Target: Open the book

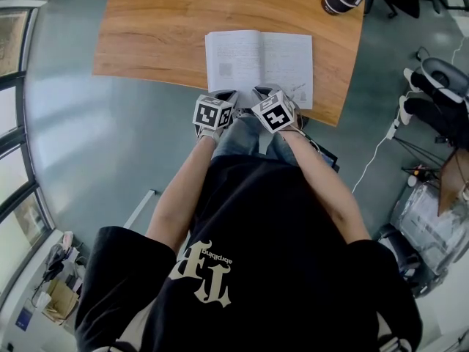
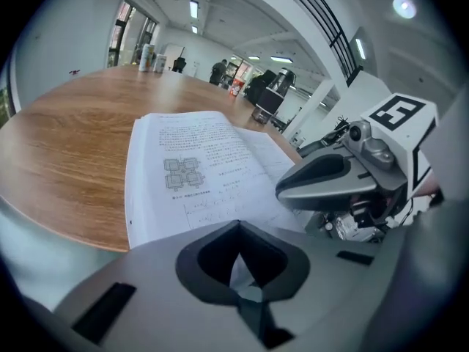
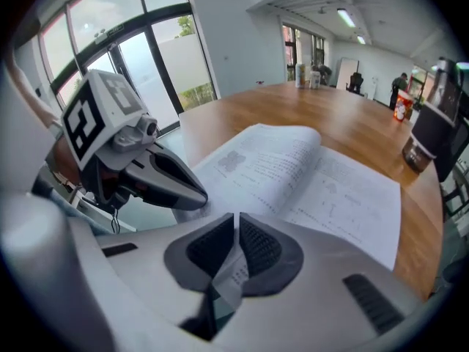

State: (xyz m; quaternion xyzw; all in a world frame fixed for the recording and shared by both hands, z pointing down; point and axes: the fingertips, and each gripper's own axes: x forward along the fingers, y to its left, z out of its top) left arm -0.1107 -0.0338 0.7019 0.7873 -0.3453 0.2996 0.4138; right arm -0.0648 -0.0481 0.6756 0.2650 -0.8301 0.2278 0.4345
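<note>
Book: lying open and flat on the wooden table (image 1: 146,35), the book (image 1: 259,66) spreads away just ahead of both sets of jaws, its near edge right at their tips
Right gripper: the right gripper (image 3: 236,248) is clenched, and there it is, a printed leaf (image 3: 234,273) nipped between the ribbed pads, curling back from the near edge of the book
Left gripper: the left gripper (image 2: 236,262) sits just beside its partner, jaws pressed together; a pale sliver shows at the seam, but I cannot tell whether paper is really caught there
Weight: my read is a thick paperback block, fairly heavy as a whole, while each leaf weighs next to nothing
Stiffness: soft, floppy pages; the left-hand stack bulges up near the spine ahead of the jaws, so it may spring back if not pressed down
Fragility: thin paper will likely crease or tear under a hard pull, and smooth sheets can slide out of a light pinch
Where to hold: the near free edge, well away from the spine, a shallow bite on the margin just in front of the jaws, lifting gently
</note>
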